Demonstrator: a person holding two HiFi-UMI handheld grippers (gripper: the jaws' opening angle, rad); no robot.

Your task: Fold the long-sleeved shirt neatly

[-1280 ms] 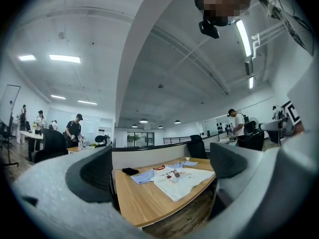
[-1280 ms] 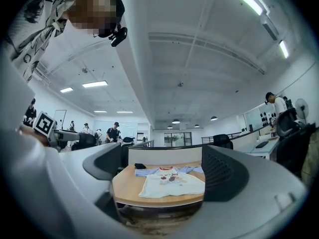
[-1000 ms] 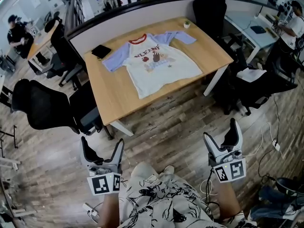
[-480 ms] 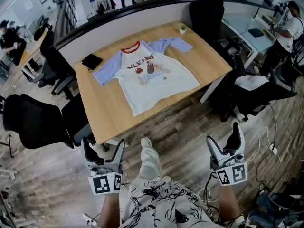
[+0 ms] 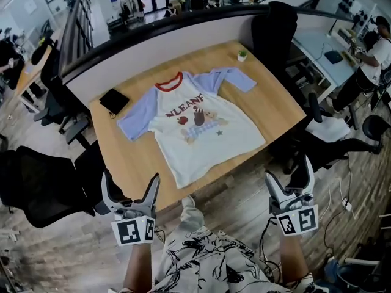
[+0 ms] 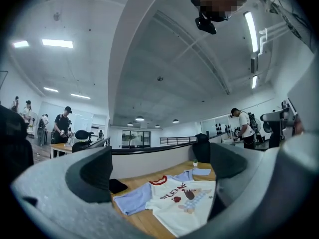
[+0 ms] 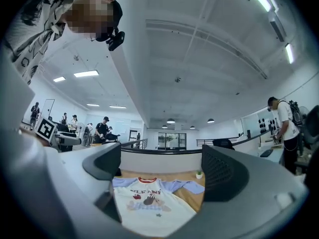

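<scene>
A white shirt with pale blue sleeves, a red collar and a printed chest lies spread flat, face up, on a wooden table. It also shows in the left gripper view as the shirt and in the right gripper view as the shirt. My left gripper is open and empty, held short of the table's near left edge. My right gripper is open and empty too, off the table's near right corner. Neither touches the shirt.
A black notebook lies at the table's far left and a small potted plant at its far side. Black office chairs stand to the left and right. A grey partition backs the table.
The view has closed in on the table; the shirt now lies nearer and larger. Both grippers stay open and held low in front of me.
</scene>
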